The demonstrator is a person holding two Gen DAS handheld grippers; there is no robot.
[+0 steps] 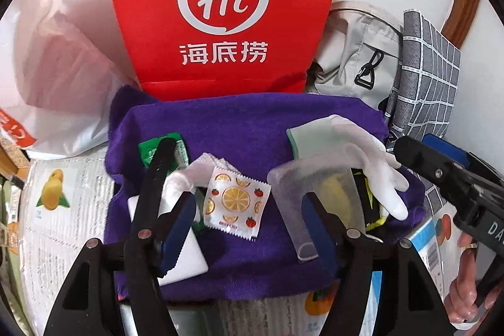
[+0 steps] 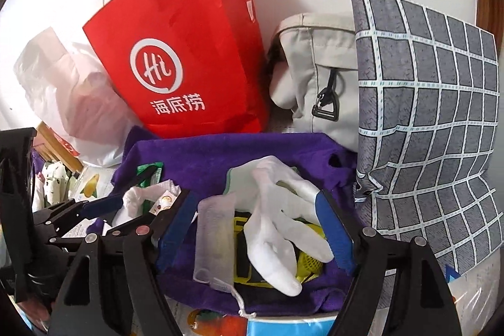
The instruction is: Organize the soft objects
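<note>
A purple towel (image 1: 252, 122) (image 2: 220, 153) is spread out with several small soft things on it. A wipe packet printed with orange slices (image 1: 234, 203) lies between the fingers of my left gripper (image 1: 245, 225), which is open and not pressing on it. Beside it are a translucent pouch (image 1: 315, 197) (image 2: 217, 235), a white glove (image 1: 378, 172) (image 2: 274, 225), a green packet (image 1: 157, 147) and a flat white pad (image 1: 186, 251). My right gripper (image 2: 255, 229) is open over the glove and pouch, with neither blue pad closed on them.
A red paper bag (image 1: 223, 8) (image 2: 189, 59) stands behind the towel. Right of it are a grey fabric bag (image 1: 356, 52) (image 2: 321, 74) and a checked cushion (image 2: 428, 122). A white plastic bag (image 1: 56, 68) sits at the left. Printed paper (image 1: 63, 210) lies under everything.
</note>
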